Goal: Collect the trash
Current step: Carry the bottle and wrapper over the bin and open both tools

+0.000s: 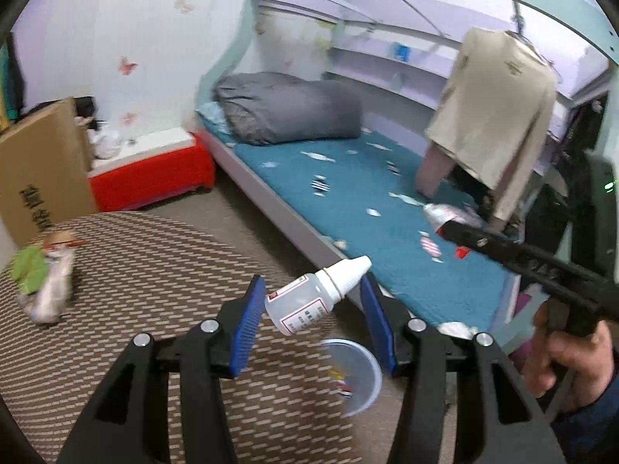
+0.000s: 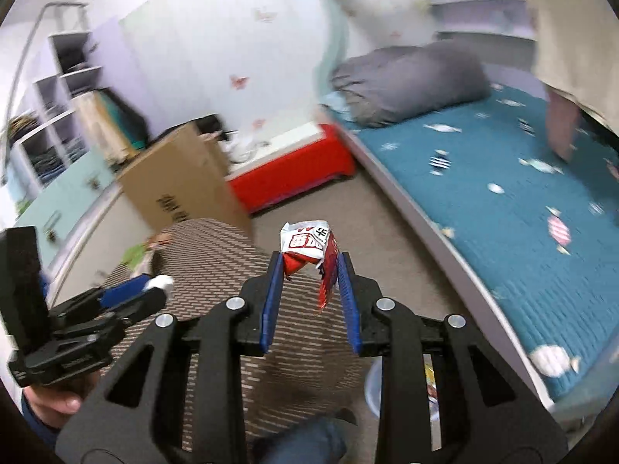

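- Trash in the left wrist view: a small white dropper bottle (image 1: 319, 294) sits clamped between the 2 blue pads of the left gripper (image 1: 313, 311), tilted with its cap up and to the right.
- Below the claw's tips, a clear plastic cup (image 1: 354, 375) stands on the floor beside the woven brown stool (image 1: 135, 309).
- Far left of the claw, a crumpled wrapper (image 1: 50, 282) with a green piece lies on the stool.
- Right of the claw, the right gripper (image 1: 450, 224) reaches over the teal bed (image 1: 348, 193), a silvery-red packet in its tips.
- Right wrist view: the right gripper (image 2: 309, 266) is clenched on a red-and-white snack packet (image 2: 309, 247), which sticks up past the tips.
- Left of this claw, the left gripper (image 2: 154, 286) holds the white bottle over the stool (image 2: 216, 255).
- Beyond the stool leans a cardboard box (image 2: 178, 178).
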`<state>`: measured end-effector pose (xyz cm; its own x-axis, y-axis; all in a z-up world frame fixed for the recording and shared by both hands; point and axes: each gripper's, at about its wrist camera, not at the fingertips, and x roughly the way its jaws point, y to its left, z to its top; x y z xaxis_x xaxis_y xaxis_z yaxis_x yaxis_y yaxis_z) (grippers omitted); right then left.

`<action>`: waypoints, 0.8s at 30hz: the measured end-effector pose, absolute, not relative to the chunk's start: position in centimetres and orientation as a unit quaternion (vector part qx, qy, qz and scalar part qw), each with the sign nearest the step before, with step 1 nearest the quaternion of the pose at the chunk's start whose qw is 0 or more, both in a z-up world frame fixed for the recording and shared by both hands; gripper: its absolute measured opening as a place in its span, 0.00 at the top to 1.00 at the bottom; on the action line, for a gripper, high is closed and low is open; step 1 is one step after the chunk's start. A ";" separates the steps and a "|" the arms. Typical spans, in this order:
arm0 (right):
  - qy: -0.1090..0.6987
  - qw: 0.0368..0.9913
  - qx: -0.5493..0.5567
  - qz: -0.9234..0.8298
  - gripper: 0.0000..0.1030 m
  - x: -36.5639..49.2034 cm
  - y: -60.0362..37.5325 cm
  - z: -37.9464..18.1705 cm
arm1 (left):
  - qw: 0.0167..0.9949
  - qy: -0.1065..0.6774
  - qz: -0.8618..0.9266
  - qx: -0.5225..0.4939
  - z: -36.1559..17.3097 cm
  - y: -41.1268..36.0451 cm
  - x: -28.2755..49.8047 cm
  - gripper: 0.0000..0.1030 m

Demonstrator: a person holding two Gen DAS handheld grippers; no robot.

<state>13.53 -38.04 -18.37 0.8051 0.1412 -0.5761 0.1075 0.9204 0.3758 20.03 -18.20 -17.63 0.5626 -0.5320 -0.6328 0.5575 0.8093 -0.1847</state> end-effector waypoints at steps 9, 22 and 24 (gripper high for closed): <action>0.367 0.891 0.262 -0.048 0.72 13.0 -43.6 -25.6 | 0.838 0.414 -0.353 0.036 -22.4 -27.0 19.4 0.51; 0.408 0.852 0.323 -0.060 0.70 13.8 -45.8 -31.5 | 0.800 0.482 -0.347 0.077 -28.1 -32.3 21.7 0.51; 0.416 0.844 0.334 -0.057 0.68 14.0 -46.1 -32.3 | 0.793 0.490 -0.351 0.088 -28.5 -33.0 21.8 0.46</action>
